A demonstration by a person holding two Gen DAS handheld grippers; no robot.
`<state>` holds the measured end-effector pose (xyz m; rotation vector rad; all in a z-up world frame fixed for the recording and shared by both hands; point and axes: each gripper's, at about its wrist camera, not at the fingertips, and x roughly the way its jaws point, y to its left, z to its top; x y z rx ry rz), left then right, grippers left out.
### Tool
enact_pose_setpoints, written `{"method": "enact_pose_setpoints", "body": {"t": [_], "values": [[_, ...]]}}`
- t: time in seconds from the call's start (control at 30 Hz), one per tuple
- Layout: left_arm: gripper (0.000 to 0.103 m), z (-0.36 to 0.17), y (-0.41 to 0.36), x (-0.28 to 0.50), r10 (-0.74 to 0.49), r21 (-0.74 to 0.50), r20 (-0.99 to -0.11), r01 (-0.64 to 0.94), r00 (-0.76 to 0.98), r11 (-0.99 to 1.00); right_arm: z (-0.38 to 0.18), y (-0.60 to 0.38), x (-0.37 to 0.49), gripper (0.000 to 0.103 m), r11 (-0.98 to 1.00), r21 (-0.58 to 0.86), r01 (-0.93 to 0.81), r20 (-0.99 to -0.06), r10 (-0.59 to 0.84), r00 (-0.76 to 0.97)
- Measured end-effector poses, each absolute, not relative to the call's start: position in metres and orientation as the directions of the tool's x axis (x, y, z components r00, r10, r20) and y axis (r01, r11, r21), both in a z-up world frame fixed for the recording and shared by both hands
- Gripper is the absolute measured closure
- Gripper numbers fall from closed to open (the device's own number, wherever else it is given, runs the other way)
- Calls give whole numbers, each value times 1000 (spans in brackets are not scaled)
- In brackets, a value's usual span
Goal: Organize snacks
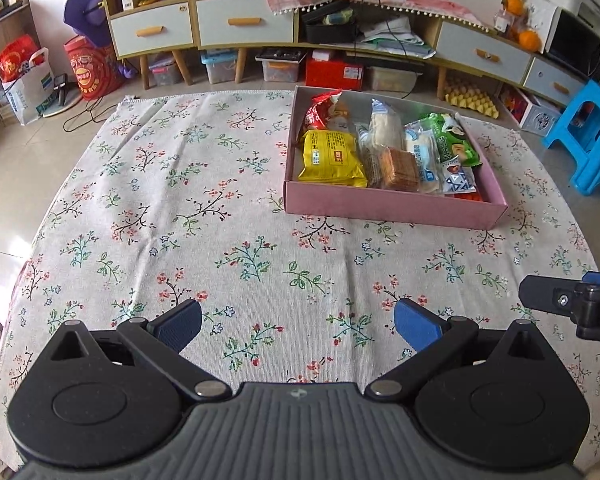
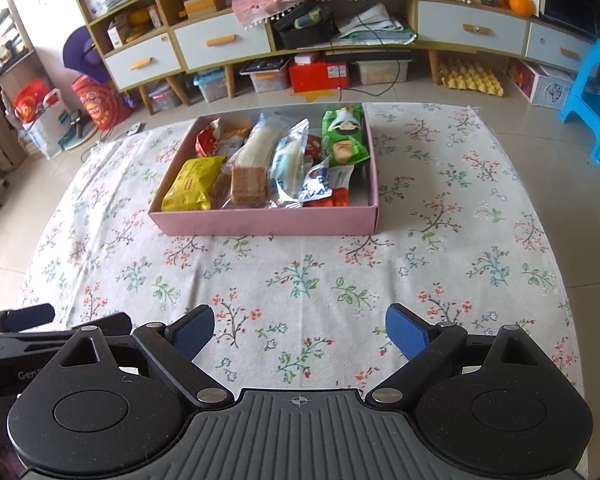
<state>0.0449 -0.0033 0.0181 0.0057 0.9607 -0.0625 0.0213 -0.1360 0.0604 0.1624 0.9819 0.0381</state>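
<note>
A shallow pink box (image 1: 392, 202) (image 2: 260, 221) sits on the floral tablecloth and holds several snack packs: a yellow pack (image 1: 332, 158) (image 2: 190, 185), a clear pack of brown wafers (image 1: 398, 168) (image 2: 248, 186), a green pack (image 1: 452, 142) (image 2: 345, 136), a red pack (image 1: 318, 114) and white and blue packs. My left gripper (image 1: 298, 324) is open and empty, low over the cloth, well short of the box. My right gripper (image 2: 300, 330) is open and empty too, near the front edge. The right gripper's side shows at the right of the left wrist view (image 1: 572, 300).
The floral tablecloth (image 1: 180, 220) (image 2: 460, 240) covers the table between the grippers and the box. Behind the table stand a long cabinet with drawers (image 2: 220, 46), storage bins on the floor, and a blue plastic stool (image 1: 588, 136) (image 2: 596, 96) at the right.
</note>
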Motion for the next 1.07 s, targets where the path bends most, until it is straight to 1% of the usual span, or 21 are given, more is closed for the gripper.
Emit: {"method": "enact_pose_setpoints", "body": {"t": [0.37,1.07], "values": [[0,22,-2,43,-66,-43,-818,55,571,998,62,-136,22,9,985,164,53,-822,107,560],[0,29,3,42,-73,-43,-803,64,592,997,62,-121,25,9,986,162,33,-824,117,555]]}}
